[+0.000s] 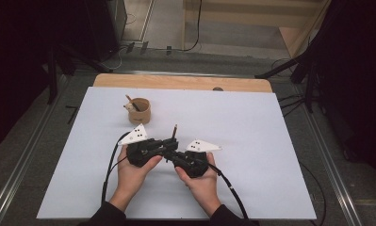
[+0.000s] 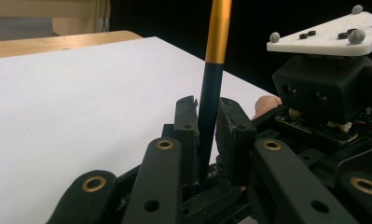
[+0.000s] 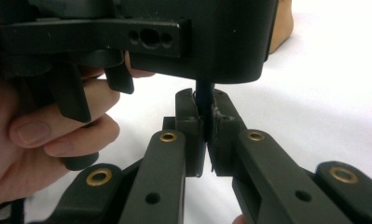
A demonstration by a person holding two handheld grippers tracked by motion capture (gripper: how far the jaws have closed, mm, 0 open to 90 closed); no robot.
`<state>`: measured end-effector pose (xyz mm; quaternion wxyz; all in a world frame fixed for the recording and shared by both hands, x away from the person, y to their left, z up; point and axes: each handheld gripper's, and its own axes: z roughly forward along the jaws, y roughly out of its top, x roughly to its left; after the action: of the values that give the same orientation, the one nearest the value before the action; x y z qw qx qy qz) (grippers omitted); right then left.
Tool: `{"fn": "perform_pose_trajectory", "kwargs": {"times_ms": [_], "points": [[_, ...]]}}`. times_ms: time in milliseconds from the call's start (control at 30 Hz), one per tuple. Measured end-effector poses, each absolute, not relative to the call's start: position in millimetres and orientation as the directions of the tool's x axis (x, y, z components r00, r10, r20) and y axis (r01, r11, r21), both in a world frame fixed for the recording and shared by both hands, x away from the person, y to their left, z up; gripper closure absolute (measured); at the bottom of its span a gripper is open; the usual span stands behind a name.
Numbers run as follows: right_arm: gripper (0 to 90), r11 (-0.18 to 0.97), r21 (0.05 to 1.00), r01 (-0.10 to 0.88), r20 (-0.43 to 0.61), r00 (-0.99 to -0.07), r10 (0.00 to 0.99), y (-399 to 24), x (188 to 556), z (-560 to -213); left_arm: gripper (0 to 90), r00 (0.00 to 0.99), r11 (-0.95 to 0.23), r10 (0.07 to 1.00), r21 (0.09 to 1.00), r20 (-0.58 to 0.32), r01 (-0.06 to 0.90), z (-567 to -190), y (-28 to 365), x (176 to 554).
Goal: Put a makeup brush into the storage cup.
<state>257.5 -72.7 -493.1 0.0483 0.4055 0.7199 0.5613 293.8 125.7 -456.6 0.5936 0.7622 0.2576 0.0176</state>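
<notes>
A pen (image 1: 175, 132) with a dark shaft and a gold upper part stands nearly upright over the middle of the white table (image 1: 256, 141). Both grippers hold it low on the shaft, with their jaws meeting from opposite sides. My left gripper (image 1: 169, 144) comes in from the left, my right gripper (image 1: 170, 154) from the right. In the left gripper view the left gripper (image 2: 210, 126) clamps the dark shaft of the pen (image 2: 218, 37). The right gripper view has the right gripper (image 3: 204, 116) pinched on the pen (image 3: 204, 95), just below the left gripper's black body (image 3: 197, 42).
A tan cup (image 1: 141, 113) with a thin stick in it stands behind and to the left of the grippers. A strip of bare wood (image 1: 176, 82) edges the far side of the table. Cables trail from both grippers toward the near edge.
</notes>
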Motion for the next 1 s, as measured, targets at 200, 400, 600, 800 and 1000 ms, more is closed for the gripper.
{"fn": "perform_pose_trajectory", "kwargs": {"times_ms": [200,400,600,800,1000], "points": [[85.6,0.057,0.854,0.518,0.365,-0.673,0.643,-72,257,-493,81.1,0.866,-0.163,0.417,0.915,-0.275,0.369,-456,126,294],[84.5,0.064,0.865,0.498,0.347,-0.685,0.641,-73,256,-492,84.0,0.867,-0.163,0.431,0.923,-0.250,0.348,-453,128,293],[27.2,0.069,0.880,0.470,0.317,-0.689,0.652,-72,251,-489,84.2,0.859,-0.146,0.456,0.932,-0.233,0.331,-451,133,294],[3.7,0.106,0.896,0.432,0.272,-0.720,0.638,-85,248,-488,84.3,0.850,-0.132,0.475,0.936,-0.229,0.326,-450,138,295],[0.0,0.110,0.914,0.390,0.234,-0.730,0.642,-101,246,-487,84.3,0.847,-0.132,0.483,0.939,-0.220,0.319,-449,141,298]]}}
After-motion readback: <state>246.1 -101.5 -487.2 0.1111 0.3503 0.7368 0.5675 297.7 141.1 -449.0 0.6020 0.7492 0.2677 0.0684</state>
